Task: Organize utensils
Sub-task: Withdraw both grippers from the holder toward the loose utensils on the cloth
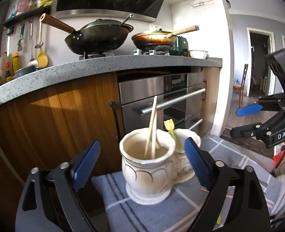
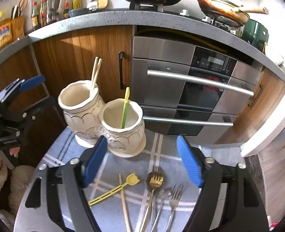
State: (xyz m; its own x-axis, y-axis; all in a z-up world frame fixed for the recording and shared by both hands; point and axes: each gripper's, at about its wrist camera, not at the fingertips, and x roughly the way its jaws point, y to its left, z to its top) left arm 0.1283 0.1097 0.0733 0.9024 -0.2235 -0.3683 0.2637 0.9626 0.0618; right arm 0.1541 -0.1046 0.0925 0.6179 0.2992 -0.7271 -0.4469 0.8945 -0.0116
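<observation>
White letters "DAS" — on the black body of the right claw [image 1: 245, 119].

Bright daylight enters from the right; warm sunlit patches fall on the wooden cabinet [image 1: 51, 104]. Fisheye distortion bends the counter edge [image 2: 142, 19]; corners are vignetted black. The near vase [image 1: 146, 166] shows slight motion blur.

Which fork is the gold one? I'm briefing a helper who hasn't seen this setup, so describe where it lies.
On the blue plaid cloth, in front of the twin cream holder, loose cutlery lies in a row. The gold fork is the leftmost of the metal pieces, right of the single chopstick. Only it is gold; its neighbours are silver.
</observation>
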